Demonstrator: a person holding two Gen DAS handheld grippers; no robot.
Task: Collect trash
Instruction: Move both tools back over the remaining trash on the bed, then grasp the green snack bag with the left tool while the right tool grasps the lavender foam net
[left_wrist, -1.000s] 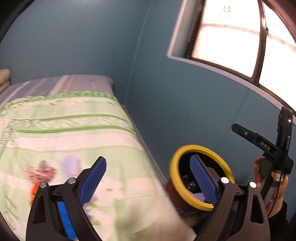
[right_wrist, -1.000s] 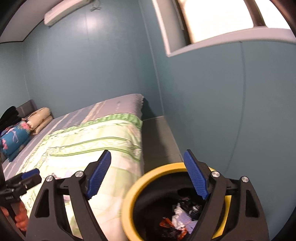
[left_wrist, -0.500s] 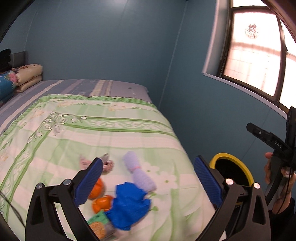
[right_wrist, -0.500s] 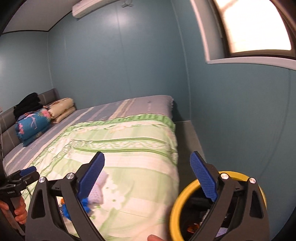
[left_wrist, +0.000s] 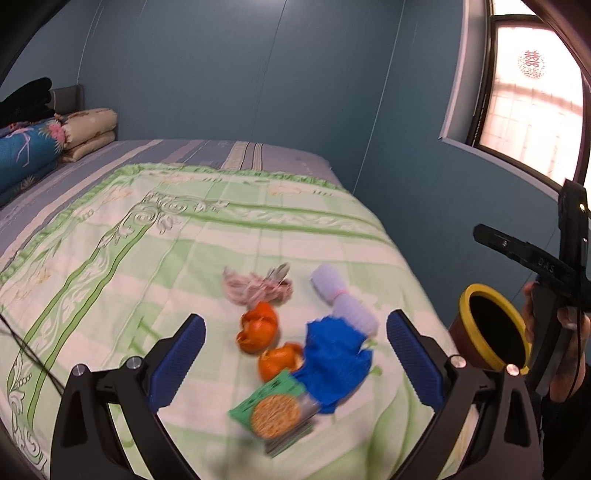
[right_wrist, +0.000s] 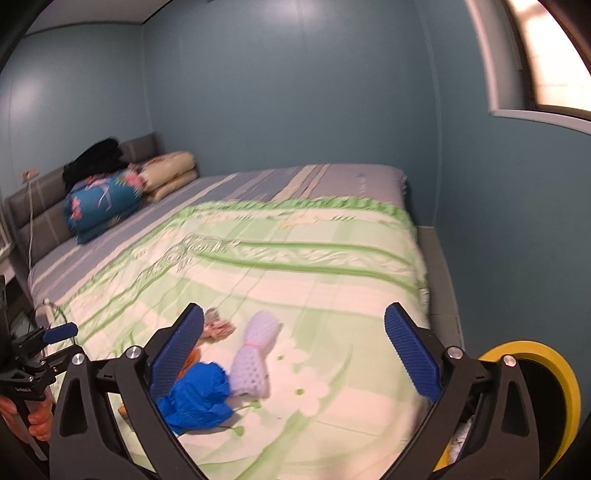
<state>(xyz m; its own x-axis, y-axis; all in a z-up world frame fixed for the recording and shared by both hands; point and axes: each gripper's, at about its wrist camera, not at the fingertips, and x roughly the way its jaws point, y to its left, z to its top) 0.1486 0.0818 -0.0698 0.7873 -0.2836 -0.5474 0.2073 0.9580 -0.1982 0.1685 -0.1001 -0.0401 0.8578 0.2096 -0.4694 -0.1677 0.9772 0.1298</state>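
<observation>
Lying on the green-patterned bed: blue wrapper, lilac foam net, pink scrap, orange peels, green packet — clustered near the edge beside the yellow-rimmed bin. Hovering above — left tongs spread wide and empty, right tongs opening wider, gripping nothing.

Orange peels, blue wrapper, snack packet on green quilt
</observation>
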